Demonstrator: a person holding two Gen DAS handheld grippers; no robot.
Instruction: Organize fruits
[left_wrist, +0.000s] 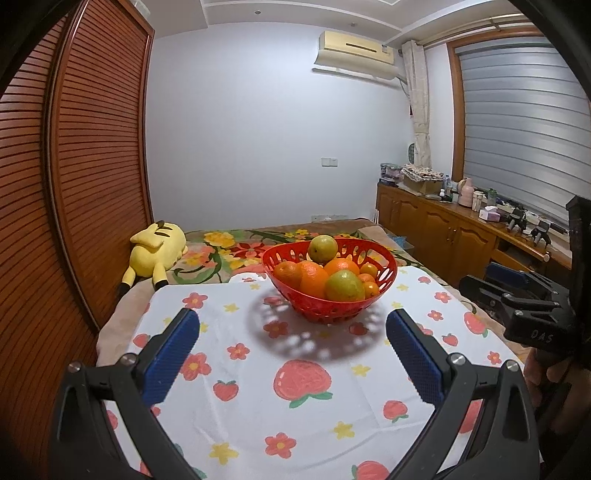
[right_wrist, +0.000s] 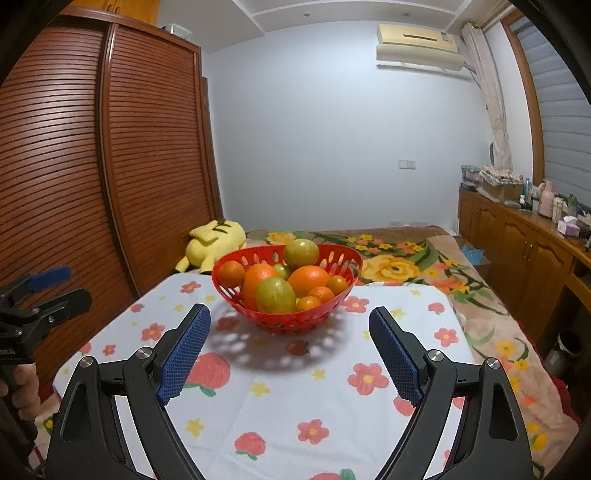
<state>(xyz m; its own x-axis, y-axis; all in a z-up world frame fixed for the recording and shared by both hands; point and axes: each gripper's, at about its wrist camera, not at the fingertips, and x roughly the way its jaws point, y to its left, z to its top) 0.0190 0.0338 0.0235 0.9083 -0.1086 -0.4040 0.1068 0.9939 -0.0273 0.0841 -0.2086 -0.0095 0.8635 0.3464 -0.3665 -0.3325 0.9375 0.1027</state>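
Sitting mid-frame in both views, red basket (left_wrist: 334, 310) rests on the counter (left_wrist: 258, 369), which has a white cloth w/ strawberry and flower print. Basket is piled w/ oranges (left_wrist: 314, 278) and green-yellow fruit (left_wrist: 344, 285); one green fruit (left_wrist: 323, 249) sits on top at the back. Left claw (left_wrist: 293, 328) at bottom of its frame, jaws wide apart, nothing btwn them, short of the basket. Right claw (right_wrist: 290, 325) same: jaws apart, empty, near the basket but not touching. Yellow plush toy (left_wrist: 157, 253) lies on the bed, left of center, by the wardrobe (left_wrist: 74, 166).
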